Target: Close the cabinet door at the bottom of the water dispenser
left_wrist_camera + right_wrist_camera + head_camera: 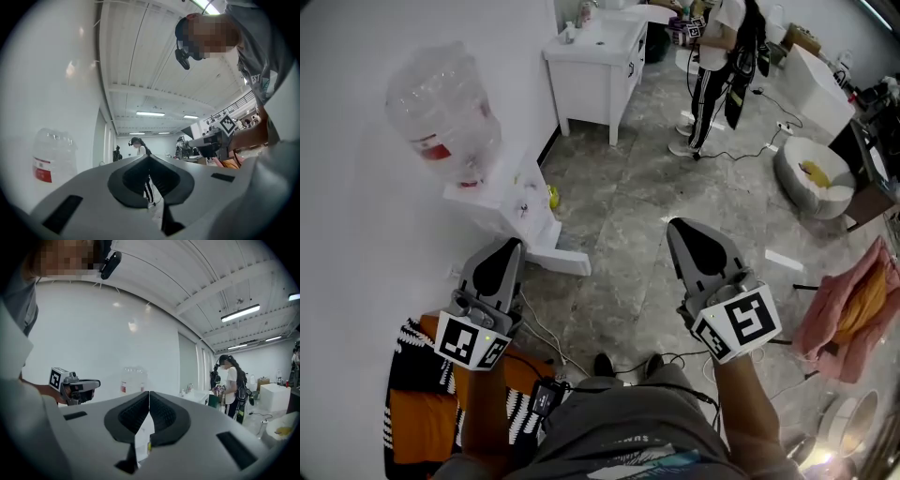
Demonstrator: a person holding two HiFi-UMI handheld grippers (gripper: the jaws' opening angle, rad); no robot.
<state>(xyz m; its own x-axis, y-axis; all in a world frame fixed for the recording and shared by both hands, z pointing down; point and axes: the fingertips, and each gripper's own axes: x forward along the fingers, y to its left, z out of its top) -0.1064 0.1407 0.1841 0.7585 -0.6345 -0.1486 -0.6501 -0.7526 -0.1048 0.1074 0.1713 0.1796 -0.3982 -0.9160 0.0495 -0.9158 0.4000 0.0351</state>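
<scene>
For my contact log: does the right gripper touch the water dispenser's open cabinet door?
Apart. The head view shows a stretch of floor between the right gripper, jaws shut, and the cabinet door.

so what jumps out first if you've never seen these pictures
The two grippers fill the foreground of the head view, left gripper and right gripper, both with jaws together and empty. Beyond the left one a white water dispenser with a big clear bottle stands against the wall, its bottom door seemingly swung open. Farther back a person stands by a white cabinet.
</scene>
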